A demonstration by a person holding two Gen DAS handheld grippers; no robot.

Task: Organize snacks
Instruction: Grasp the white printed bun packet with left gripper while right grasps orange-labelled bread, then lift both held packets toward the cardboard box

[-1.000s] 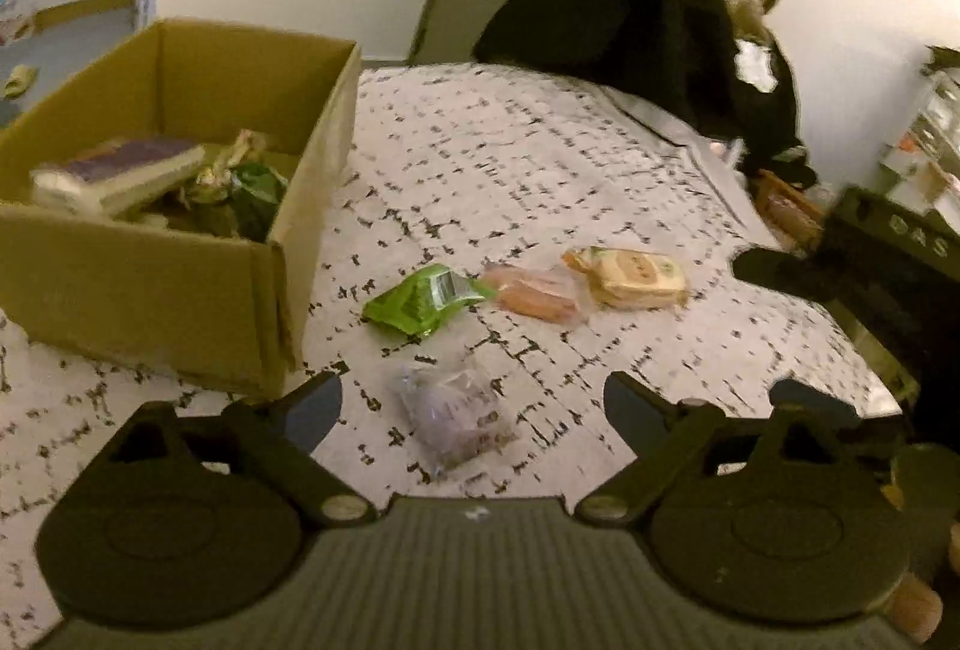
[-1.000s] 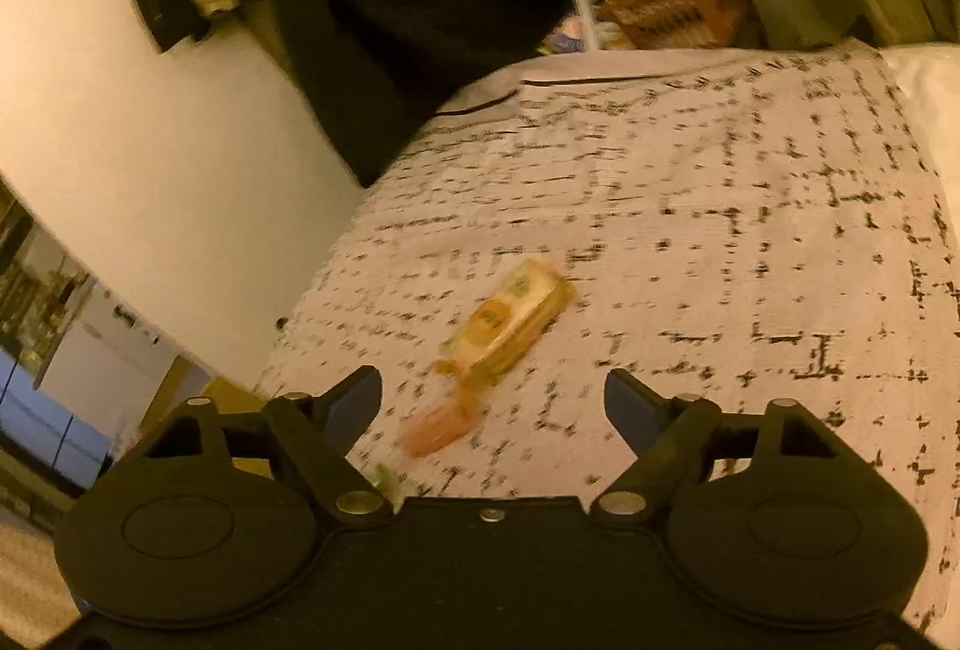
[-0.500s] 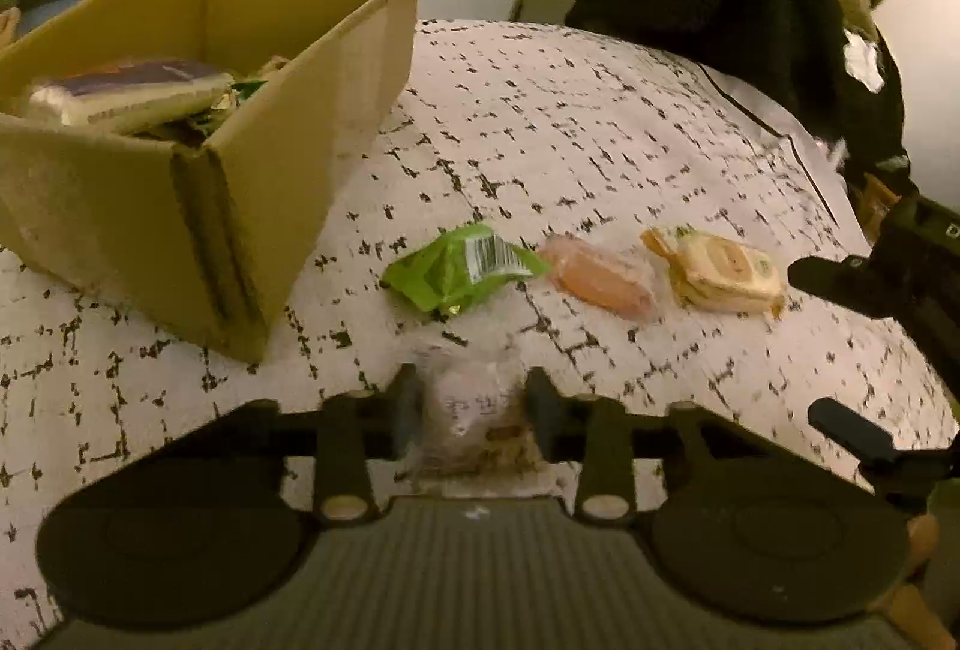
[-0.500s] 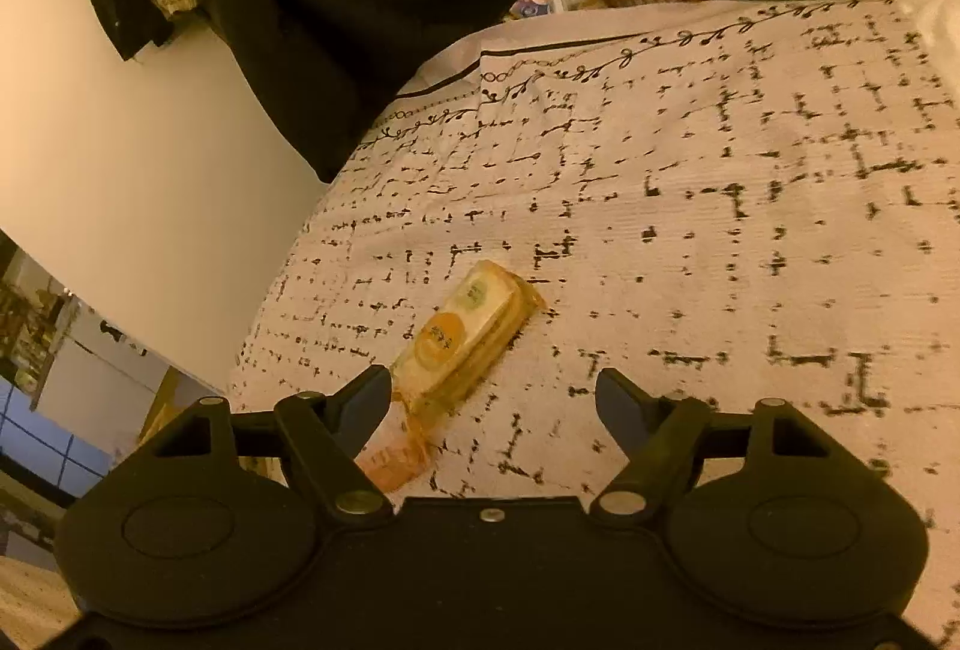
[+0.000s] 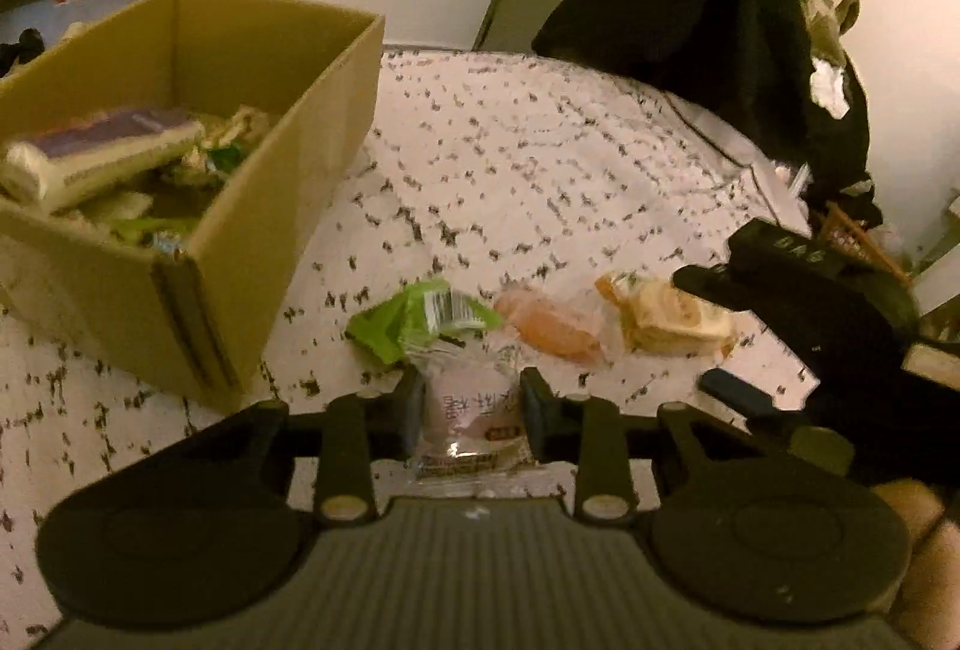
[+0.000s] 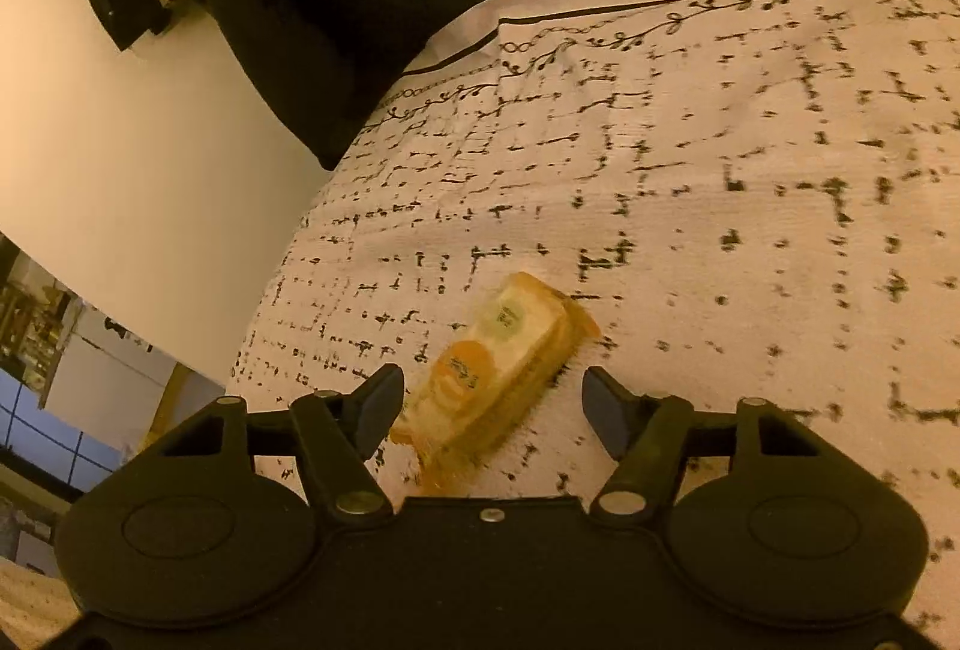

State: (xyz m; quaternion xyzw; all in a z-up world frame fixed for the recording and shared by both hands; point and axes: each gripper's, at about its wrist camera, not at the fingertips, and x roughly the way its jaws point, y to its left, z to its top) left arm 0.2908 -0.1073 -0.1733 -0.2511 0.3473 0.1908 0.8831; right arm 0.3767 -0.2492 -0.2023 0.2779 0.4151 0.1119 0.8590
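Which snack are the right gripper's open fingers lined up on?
Right of the cardboard box, three snacks lie in a row on the patterned cloth. The right gripper straddles the far-right one: the yellow-orange sandwich cracker pack, blockier than its green and pink neighbours.

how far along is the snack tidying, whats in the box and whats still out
Partly done. The open brown cardboard box already holds several wrapped snacks. In hand: the left gripper is shut on a clear pinkish snack packet, not yet boxed. The open right gripper brackets the yellow-orange wrapped cake. Still on the patterned cloth: the green wrapper and the orange-pink packet.
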